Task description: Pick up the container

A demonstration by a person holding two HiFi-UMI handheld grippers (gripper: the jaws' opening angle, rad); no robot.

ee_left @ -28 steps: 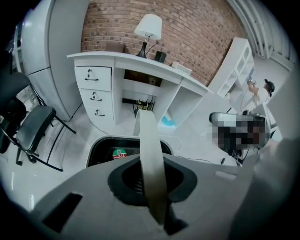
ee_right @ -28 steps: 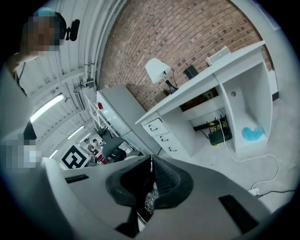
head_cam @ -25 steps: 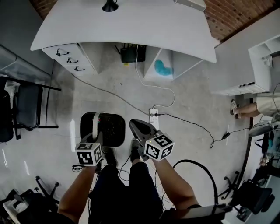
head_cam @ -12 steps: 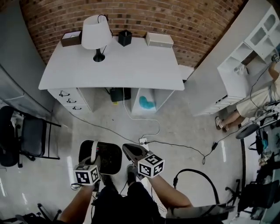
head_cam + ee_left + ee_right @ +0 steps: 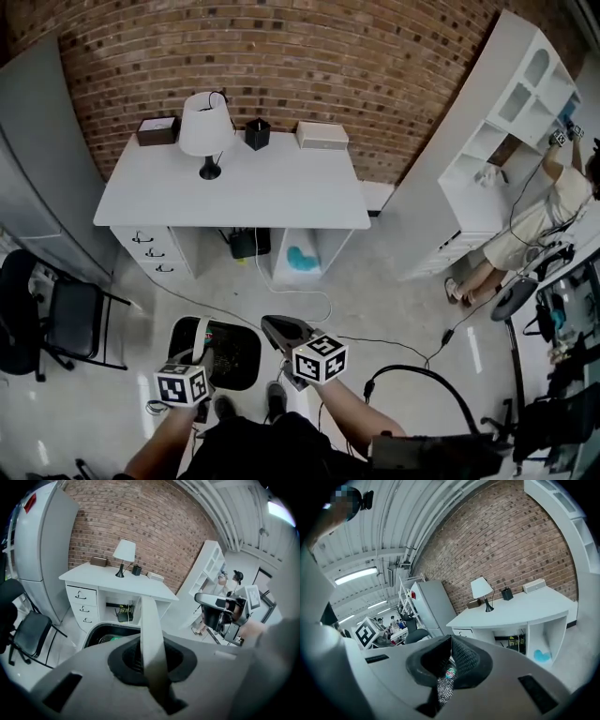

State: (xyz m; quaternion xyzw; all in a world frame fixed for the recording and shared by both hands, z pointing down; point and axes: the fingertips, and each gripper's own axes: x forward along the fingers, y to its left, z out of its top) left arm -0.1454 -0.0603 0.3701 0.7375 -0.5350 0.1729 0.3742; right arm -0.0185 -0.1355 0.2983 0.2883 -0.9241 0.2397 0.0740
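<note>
Desk: lamp, brown box, black pot, white box (all along back edge). Floor: loose cables in front of desk, chair at left.

L gripper, R gripper: grey w/ b/w square markers; black clothes.

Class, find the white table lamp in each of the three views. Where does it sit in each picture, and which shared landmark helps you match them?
Head view: the lamp is upper left, at the back of the white desk.
Left gripper view: the lamp is in the upper part, left of centre, on the desk.
Right gripper view: the lamp is just right of centre, at mid-height, on the desk.
Shared landmark: the brick wall behind the desk.
</note>
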